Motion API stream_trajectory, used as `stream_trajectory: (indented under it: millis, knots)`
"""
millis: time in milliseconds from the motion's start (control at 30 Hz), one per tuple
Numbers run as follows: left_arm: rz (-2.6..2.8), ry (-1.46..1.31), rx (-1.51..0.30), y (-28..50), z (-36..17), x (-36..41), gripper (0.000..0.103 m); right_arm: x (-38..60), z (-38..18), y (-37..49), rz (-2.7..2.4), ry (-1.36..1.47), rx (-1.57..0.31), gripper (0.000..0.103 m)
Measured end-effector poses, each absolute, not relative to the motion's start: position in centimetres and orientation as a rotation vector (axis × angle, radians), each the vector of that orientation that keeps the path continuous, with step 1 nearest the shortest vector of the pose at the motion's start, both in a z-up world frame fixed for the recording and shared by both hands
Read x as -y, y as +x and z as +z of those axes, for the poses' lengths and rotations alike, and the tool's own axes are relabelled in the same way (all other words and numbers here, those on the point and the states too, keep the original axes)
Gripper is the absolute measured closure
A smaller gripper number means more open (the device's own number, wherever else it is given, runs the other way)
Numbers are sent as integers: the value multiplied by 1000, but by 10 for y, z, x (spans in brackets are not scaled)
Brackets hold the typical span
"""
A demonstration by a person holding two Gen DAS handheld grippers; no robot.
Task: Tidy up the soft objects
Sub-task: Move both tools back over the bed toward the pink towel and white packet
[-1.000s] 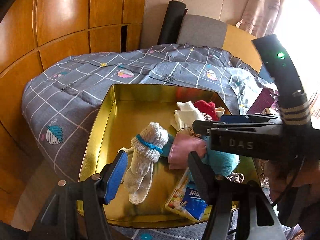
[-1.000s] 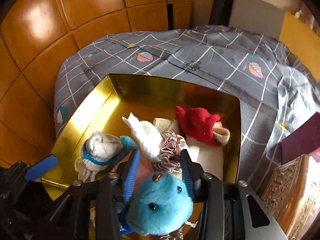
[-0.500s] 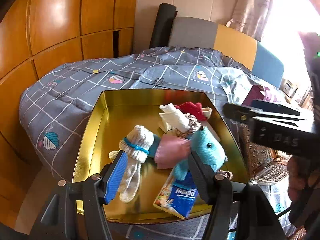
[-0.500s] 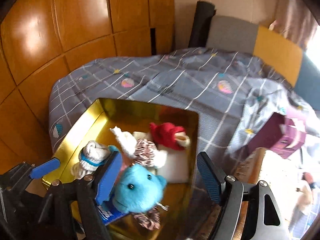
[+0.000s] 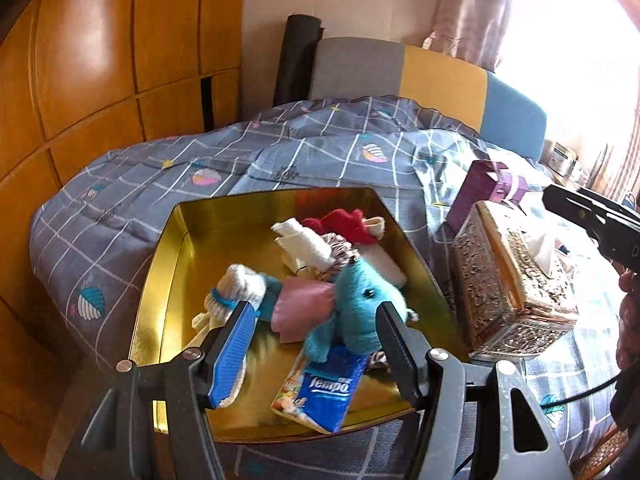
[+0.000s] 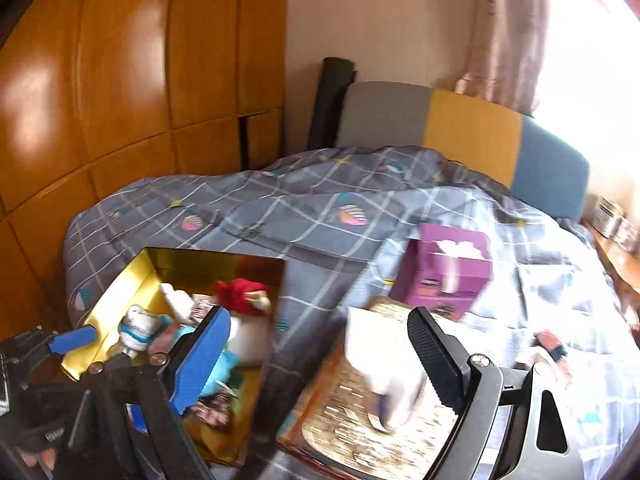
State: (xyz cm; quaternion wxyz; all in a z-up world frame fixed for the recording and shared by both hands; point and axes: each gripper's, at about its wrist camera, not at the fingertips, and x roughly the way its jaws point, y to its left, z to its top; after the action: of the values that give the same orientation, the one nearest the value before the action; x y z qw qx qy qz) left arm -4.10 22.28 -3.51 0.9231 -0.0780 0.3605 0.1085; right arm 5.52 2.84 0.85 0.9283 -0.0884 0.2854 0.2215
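A gold tin tray (image 5: 160,264) lies on the bed and holds soft things: a blue plush toy (image 5: 360,300), a pink cloth (image 5: 304,304), rolled white socks with a blue band (image 5: 236,292), a red plush (image 5: 348,224), a white cloth (image 5: 304,244) and a Tempo tissue pack (image 5: 324,392). My left gripper (image 5: 316,352) is open and empty just before the tray's near edge. My right gripper (image 6: 316,360) is open and empty, right of the tray (image 6: 120,284), over an ornate gold tissue box (image 6: 360,412).
The ornate gold tissue box (image 5: 516,280) stands right of the tray. A purple tissue box (image 6: 448,268) sits behind it on the grey checked quilt (image 6: 312,208). Wooden wardrobe panels (image 5: 100,80) line the left side. A headboard (image 6: 460,132) stands at the back.
My right gripper opened, let go of the blue plush toy in the tray, and pulled back to the right. The left gripper drew back a little.
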Motion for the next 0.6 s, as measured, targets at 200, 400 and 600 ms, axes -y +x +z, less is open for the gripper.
stream_trajectory:
  millis: [200, 400, 600]
  knots:
    - [188, -116, -720, -36, -25, -206, 39, 32, 5, 63, 328, -159, -602, 9]
    - [137, -75, -707, -31, -14, -183, 39, 97, -10, 78, 184, -121, -663, 9]
    - [78, -32, -676, -26, 2, -158, 39, 164, -23, 93, 40, -106, -699, 9]
